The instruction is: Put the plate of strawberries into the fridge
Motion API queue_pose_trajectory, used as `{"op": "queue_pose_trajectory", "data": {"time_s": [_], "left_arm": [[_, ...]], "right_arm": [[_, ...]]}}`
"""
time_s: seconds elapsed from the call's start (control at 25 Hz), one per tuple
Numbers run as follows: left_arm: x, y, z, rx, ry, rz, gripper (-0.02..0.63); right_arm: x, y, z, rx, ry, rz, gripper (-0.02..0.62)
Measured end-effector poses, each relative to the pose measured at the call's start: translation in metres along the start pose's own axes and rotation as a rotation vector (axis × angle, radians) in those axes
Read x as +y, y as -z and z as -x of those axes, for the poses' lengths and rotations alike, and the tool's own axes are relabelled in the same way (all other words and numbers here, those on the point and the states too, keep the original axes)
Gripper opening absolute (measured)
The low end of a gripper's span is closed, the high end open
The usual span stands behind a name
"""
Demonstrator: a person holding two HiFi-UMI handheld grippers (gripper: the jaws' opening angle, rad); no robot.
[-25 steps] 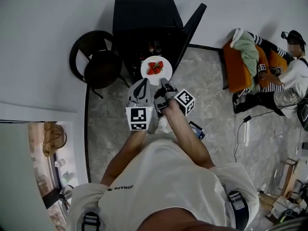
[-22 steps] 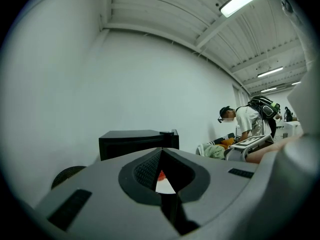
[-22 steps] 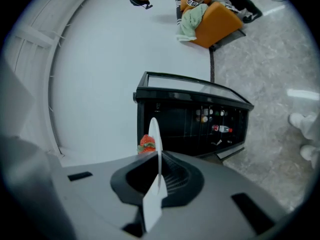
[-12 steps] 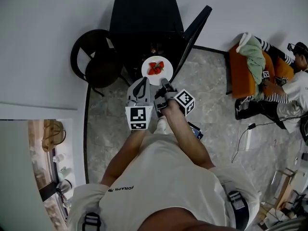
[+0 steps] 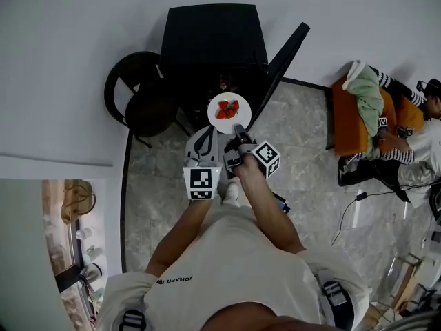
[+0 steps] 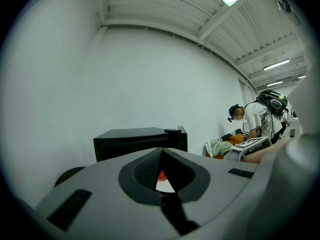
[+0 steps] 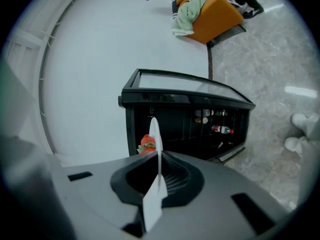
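A white plate (image 5: pixel 229 119) of red strawberries (image 5: pixel 227 108) hangs in front of the open black fridge (image 5: pixel 212 43). My right gripper (image 5: pixel 238 132) is shut on the plate's near rim. In the right gripper view the plate (image 7: pixel 155 134) stands edge-on between the jaws, with the strawberries (image 7: pixel 147 143) on its left side, and the right gripper (image 7: pixel 159 171) faces the fridge's (image 7: pixel 150 86) shelves. My left gripper (image 5: pixel 205 138) sits beside the plate's lower left edge. Its jaws meet in the left gripper view, where the left gripper (image 6: pixel 161 184) shows a sliver of plate (image 6: pixel 166 185) beyond its notch.
The fridge door (image 5: pixel 286 52) swings open to the right. A black round chair (image 5: pixel 141 92) stands left of the fridge. Bottles (image 7: pixel 220 129) lie on the fridge's shelves. An orange seat (image 5: pixel 350 119) with a green cloth and a seated person (image 5: pixel 420 133) are at the right.
Both grippers have carried the plate a little closer to the open fridge. The grip on the plate looks the same.
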State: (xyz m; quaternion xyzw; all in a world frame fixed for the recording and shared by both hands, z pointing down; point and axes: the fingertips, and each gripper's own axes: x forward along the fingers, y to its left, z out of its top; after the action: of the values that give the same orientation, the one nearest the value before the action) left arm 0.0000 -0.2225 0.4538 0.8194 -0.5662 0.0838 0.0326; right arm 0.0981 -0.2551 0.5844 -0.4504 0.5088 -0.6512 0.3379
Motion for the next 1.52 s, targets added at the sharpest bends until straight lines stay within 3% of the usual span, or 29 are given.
{"op": "queue_pose_trajectory", "data": {"time_s": [0.44,1.52], "left_arm": [[0.013,0.013,-0.019,0.026,0.017,-0.011,0.002],[0.032,0.065,-0.078,0.022,0.011,-0.001,0.002]], "right_arm": [[-0.016,0.004,-0.029,-0.013,0.014,0.026,0.02],[-0.107,-0.029,-0.131,-0.092,0.045,0.031,0.02]]}}
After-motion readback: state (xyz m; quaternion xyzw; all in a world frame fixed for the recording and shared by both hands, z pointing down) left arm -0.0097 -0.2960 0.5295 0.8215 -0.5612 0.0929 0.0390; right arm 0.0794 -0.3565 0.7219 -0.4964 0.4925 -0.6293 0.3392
